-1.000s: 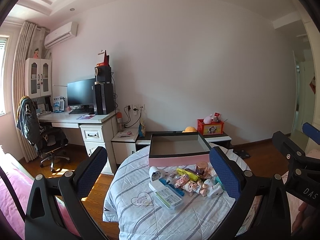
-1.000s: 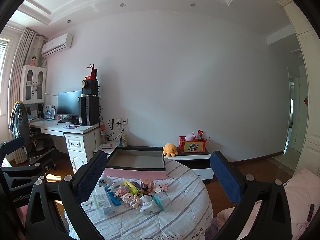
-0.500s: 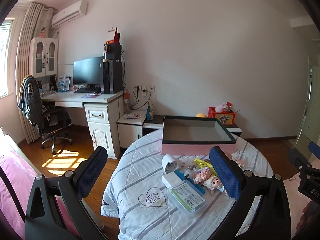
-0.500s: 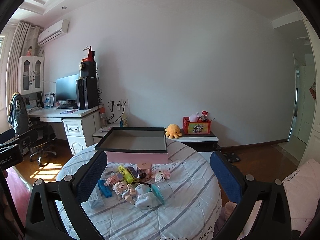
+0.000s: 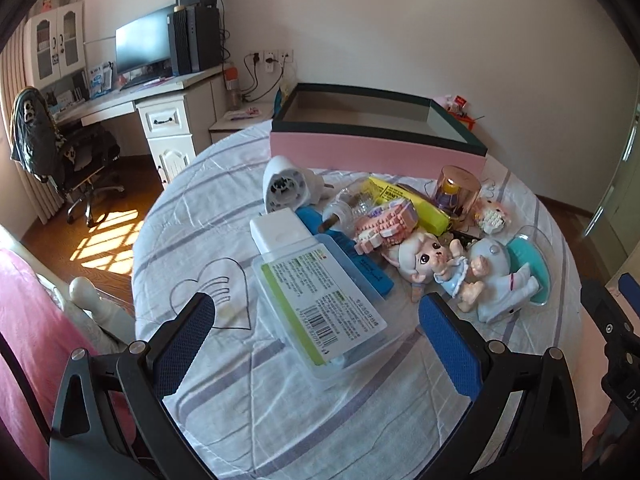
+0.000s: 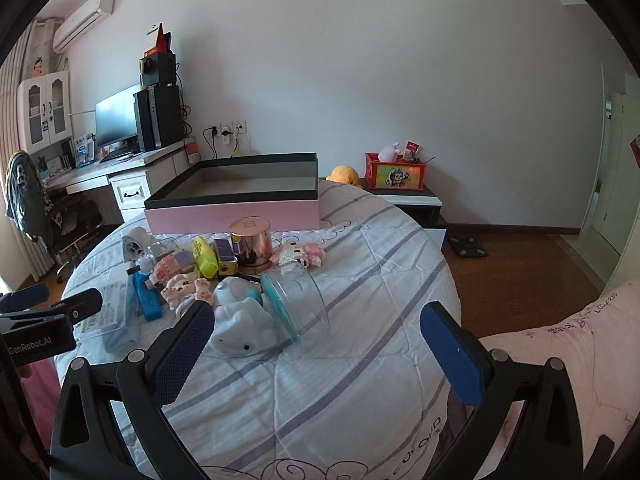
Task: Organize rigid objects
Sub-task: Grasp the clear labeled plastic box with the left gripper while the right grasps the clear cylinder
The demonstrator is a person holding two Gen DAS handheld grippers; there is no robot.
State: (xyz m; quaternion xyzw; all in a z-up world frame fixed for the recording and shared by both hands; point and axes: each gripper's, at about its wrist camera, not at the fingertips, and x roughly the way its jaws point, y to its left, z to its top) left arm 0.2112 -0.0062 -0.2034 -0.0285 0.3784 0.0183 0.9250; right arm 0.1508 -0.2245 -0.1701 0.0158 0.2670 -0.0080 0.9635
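A: Where are the toys?
B: Heaped on the tabletop (image 5: pixel 224 432) just in front of the pink box (image 5: pixel 372 152); a labelled case (image 5: pixel 320 300) lies nearest the left tool (image 5: pixel 320 344).
A: And the tools?
B: Left tool and right tool (image 6: pixel 316 344) both gape wide, holding nothing. A white figure (image 6: pixel 240 328) and clear jar (image 6: pixel 296 300) sit in front of the box too.

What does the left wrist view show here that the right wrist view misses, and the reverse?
Only the left wrist view shows the heart drawing on the cloth and the printed label on the clear flat case. Only the right wrist view shows the orange plush and the red toy box on the low cabinet. Both show the pink tray, with nothing visible inside, and the pile of toys in front of it. Both pairs of jaws stand open, holding nothing.
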